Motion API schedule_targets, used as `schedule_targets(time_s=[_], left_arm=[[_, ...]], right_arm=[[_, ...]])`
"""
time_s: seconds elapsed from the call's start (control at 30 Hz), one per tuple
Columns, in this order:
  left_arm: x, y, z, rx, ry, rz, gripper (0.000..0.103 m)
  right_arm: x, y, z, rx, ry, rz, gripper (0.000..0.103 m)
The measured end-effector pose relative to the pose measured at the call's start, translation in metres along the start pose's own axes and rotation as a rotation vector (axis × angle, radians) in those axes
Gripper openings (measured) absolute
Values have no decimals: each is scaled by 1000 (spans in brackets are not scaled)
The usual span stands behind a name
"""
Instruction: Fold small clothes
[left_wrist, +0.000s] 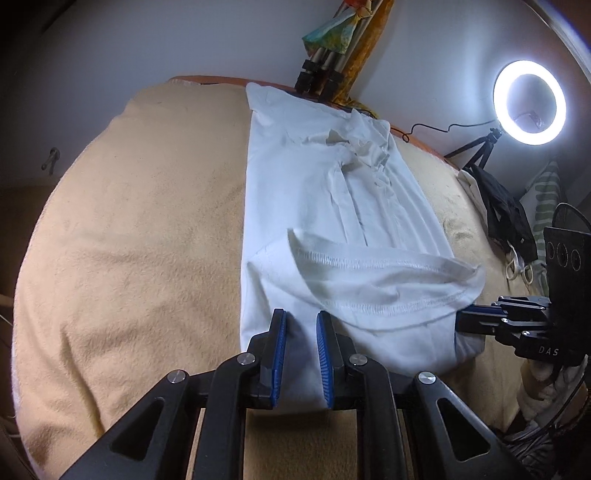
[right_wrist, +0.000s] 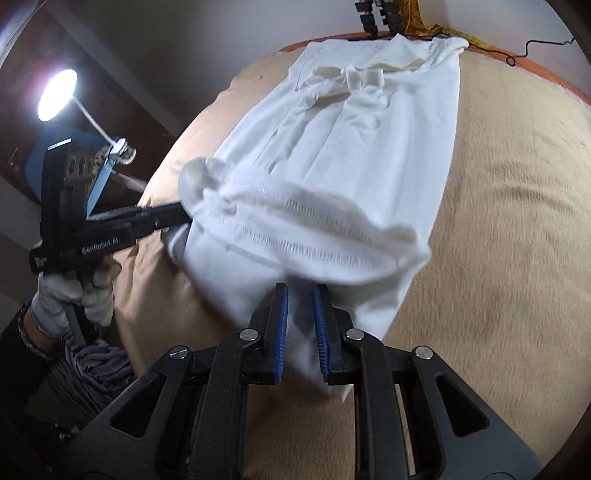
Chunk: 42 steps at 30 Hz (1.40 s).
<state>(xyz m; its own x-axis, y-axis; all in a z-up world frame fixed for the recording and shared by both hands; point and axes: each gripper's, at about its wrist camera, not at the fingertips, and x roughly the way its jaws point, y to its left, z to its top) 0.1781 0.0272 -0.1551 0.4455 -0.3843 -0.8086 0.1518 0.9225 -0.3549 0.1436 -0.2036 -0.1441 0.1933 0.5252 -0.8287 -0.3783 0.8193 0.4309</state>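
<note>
A white shirt (left_wrist: 314, 192) lies lengthwise on a tan blanket (left_wrist: 129, 240), folded into a long narrow strip, with its collar at the far end. It also shows in the right wrist view (right_wrist: 369, 147). My left gripper (left_wrist: 301, 317) is shut on the near hem's left corner. My right gripper (right_wrist: 300, 291) is shut on the hem's other corner; it shows from the side in the left wrist view (left_wrist: 460, 317). The stitched hem (left_wrist: 388, 266) is lifted and curls over toward the collar. The left gripper also shows in the right wrist view (right_wrist: 186, 216).
A lit ring light (left_wrist: 528, 103) on a small tripod stands at the far right. Tripod legs (left_wrist: 317, 77) stand at the bed's far edge. Dark clothes (left_wrist: 506, 210) lie at the right edge. A desk lamp (right_wrist: 55, 96) glows at the left in the right wrist view.
</note>
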Motion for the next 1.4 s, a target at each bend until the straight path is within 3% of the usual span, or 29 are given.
schedule_targets(time_s=[0.23,0.53,0.7,0.83,1.03,1.1,1.17,1.4], left_arm=[[7,11,29,-48,-87,100,14],[7,24,39,-41,-127,190,14],[4,18,55,-20,-142,180,17],[6,7,76,14,-157,164,26],[17,-9,127,6,-181,66,35],[26,-20,145,17,-179,36,36],[39,-34,163,52,-176,26,42],[108,-73,217,119,-127,2,45]], right_arm=[[-5,-27,33,133,-120,-82,16],[-16,-39,40,155,-155,-152,16],[-31,-50,48,206,-206,-148,16],[-37,-59,61,226,-230,-145,16],[-36,-82,86,223,-231,-164,17],[-37,-92,95,217,-237,-175,23],[-38,-104,103,218,-261,-180,39],[-27,-158,140,279,-302,-131,39]])
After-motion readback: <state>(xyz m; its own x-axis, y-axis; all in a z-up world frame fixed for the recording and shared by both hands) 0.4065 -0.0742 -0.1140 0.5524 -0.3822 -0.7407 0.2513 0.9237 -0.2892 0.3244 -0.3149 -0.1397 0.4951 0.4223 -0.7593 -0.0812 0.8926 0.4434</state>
